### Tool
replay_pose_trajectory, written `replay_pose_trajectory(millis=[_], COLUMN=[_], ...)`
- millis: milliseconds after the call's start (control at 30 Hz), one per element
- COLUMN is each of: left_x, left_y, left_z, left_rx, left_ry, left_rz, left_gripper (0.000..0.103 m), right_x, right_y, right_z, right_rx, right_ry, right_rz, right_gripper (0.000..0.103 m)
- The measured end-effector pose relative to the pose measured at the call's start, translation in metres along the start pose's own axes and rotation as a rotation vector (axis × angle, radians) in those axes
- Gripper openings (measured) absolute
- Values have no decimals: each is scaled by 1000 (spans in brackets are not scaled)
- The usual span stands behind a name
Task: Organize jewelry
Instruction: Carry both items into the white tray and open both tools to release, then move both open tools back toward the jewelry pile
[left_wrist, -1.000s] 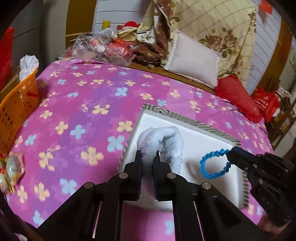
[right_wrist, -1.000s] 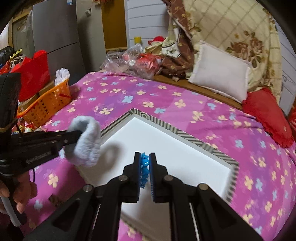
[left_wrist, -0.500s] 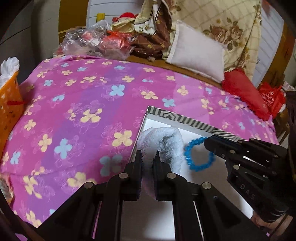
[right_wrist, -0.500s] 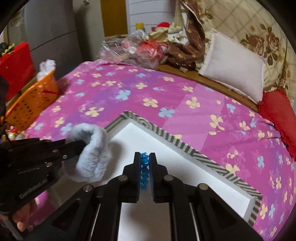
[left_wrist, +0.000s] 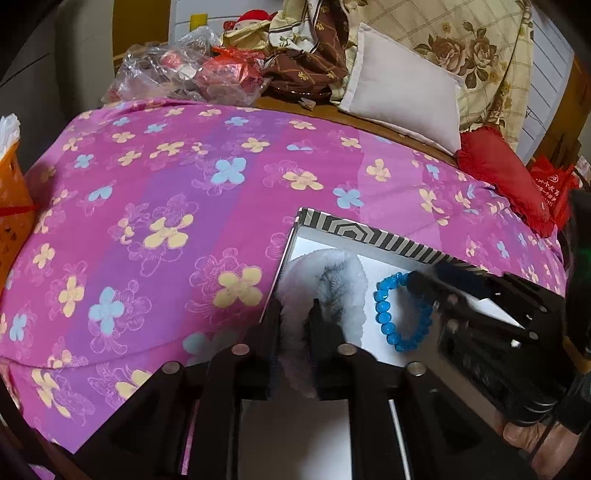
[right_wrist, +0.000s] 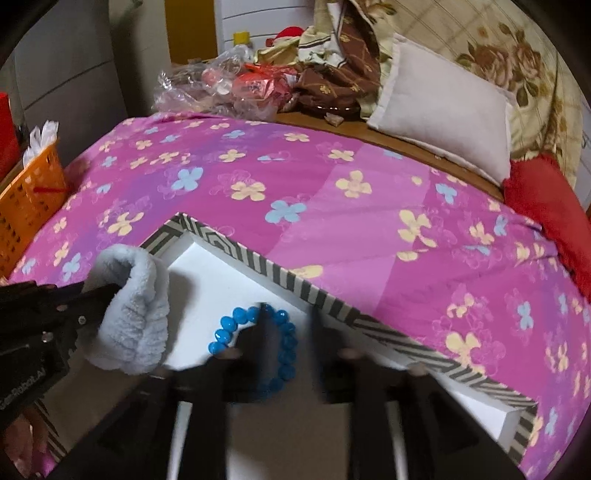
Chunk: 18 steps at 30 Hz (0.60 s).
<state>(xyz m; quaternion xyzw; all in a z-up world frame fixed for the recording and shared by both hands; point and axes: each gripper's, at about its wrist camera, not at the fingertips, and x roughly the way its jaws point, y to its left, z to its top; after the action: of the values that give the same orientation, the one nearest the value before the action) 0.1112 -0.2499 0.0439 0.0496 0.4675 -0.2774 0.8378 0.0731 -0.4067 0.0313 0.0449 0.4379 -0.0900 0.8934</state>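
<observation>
Now the right gripper (right_wrist: 288, 325), jaws parted, releases the blue bracelet (right_wrist: 255, 343) into the box (right_wrist: 321, 291) beneath it, while the left gripper (left_wrist: 293, 314) clamps the fluffy band (left_wrist: 325, 288), probably to be lowered next.

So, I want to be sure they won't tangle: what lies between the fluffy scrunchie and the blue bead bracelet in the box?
Nothing. In the left wrist view, only bare white box floor separates the fluffy scrunchie from the blue bead bracelet.
</observation>
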Motion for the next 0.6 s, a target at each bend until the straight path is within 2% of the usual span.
replay_pose_trajectory(millis=[33, 167, 300, 600], left_x=[0, -9, -32, -107], left_y=[0, -3, -2, -15], left_z=[0, -2, -12, -68], left_rx=[4, 16, 29, 109], left_ry=[4, 1, -21, -109], left_rz=[-6, -7, -3, 102], left_gripper=[15, 23, 24, 24], right_x=[-5, -24, -54, -140], right_y=[-3, -12, -19, -17], right_z=[-2, -11, -31, -107], right_rx=[14, 44, 59, 67], right_ry=[-12, -24, -28, -53], right_rz=[18, 30, 51, 74], right_gripper=[53, 53, 53, 55])
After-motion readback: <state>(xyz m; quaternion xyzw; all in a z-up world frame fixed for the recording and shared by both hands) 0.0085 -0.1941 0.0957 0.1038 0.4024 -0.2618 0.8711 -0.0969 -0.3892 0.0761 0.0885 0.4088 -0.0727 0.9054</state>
